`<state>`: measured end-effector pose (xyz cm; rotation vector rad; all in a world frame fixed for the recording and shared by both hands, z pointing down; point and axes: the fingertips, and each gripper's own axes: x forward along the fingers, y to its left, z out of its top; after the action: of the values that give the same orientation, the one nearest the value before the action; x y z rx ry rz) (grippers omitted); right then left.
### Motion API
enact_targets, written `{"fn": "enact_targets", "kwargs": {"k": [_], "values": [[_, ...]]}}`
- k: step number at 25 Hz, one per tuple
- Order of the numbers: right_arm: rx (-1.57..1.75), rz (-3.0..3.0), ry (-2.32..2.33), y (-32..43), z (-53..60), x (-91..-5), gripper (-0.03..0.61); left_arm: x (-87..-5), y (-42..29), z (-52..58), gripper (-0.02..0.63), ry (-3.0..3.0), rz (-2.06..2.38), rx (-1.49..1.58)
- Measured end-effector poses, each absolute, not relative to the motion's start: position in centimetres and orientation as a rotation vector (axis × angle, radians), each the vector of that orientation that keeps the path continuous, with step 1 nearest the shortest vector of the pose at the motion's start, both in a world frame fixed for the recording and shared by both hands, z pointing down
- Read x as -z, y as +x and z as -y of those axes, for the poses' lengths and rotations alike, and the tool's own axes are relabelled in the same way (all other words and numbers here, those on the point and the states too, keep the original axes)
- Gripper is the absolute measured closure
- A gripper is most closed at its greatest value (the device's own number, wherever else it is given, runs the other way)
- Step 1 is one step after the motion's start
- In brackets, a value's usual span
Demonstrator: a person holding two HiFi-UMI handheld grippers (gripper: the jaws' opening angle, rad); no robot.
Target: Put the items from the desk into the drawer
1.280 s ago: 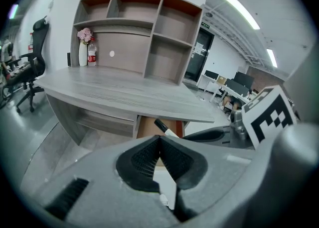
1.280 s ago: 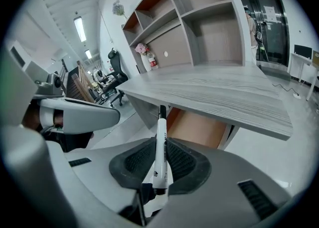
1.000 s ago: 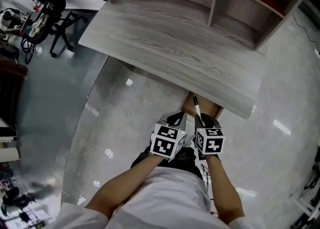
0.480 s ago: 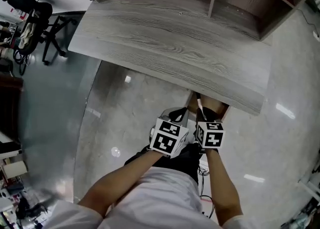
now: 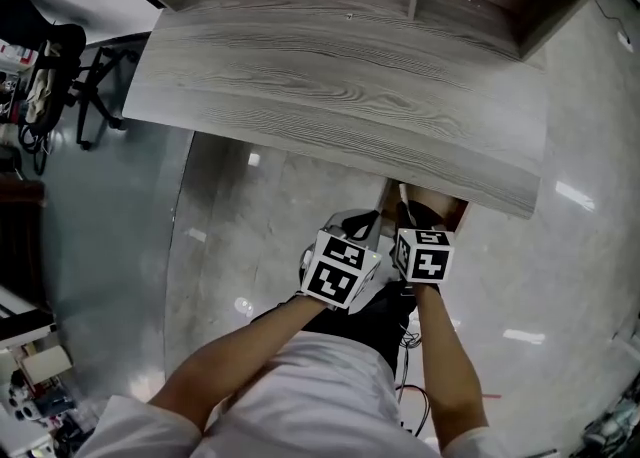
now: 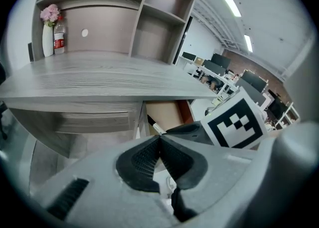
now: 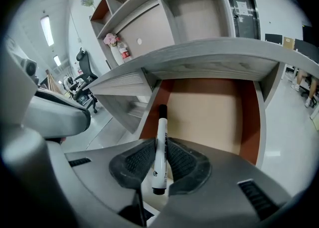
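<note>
Step in hand: judged to be carrying a marker to the drawer, release not yet made.
Right gripper (image 7: 159, 161): clenched on the marker (image 7: 160, 145), pads pinching the white barrel at its rear half, black cap pointing forward.
Marker position: over the near part of the open drawer (image 7: 219, 115), above its tan floor and apart from it.
Drawer position: pulled out below the front edge of the worktop (image 5: 350, 96), near the right front corner.
Left gripper (image 6: 159, 141): jaws pressed together with nothing between them, just beside the right gripper.
Worktop contents: bare apart from a vase of flowers (image 6: 48, 38) and a bottle (image 6: 59, 39) at the far left corner.
Risk 1: the long front part of the marker overhangs the pads, so it could pivot or slip if the grasp loosens early.
Risk 2: a release made too near the drawer's front rim could send the marker to the floor.
Risk 3: the cap could knock the worktop's front edge if raised while moving inward.
Risk 4: the two grippers could collide, being so close.
Writing: dark print along the marker barrel, too small to read; red bottle label, unreadable.
</note>
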<state>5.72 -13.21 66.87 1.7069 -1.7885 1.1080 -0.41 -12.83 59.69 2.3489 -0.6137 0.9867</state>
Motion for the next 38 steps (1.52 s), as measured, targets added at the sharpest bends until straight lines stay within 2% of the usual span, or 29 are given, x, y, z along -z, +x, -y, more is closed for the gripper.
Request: {"fn": "enact_targets", "kwargs": {"k": [24,38], "values": [[-1.089,1.654,1.587,4.7,13.6,-69.1,0.522,-60.7,-2.4,13.1,0.611,2.354,0.523,-0.974],[-1.114,1.658,1.778,5.2,9.7,-61.4,0.538,-58.1,-0.2,11.4,0.611,2.381,0.404,-0.913]]}}
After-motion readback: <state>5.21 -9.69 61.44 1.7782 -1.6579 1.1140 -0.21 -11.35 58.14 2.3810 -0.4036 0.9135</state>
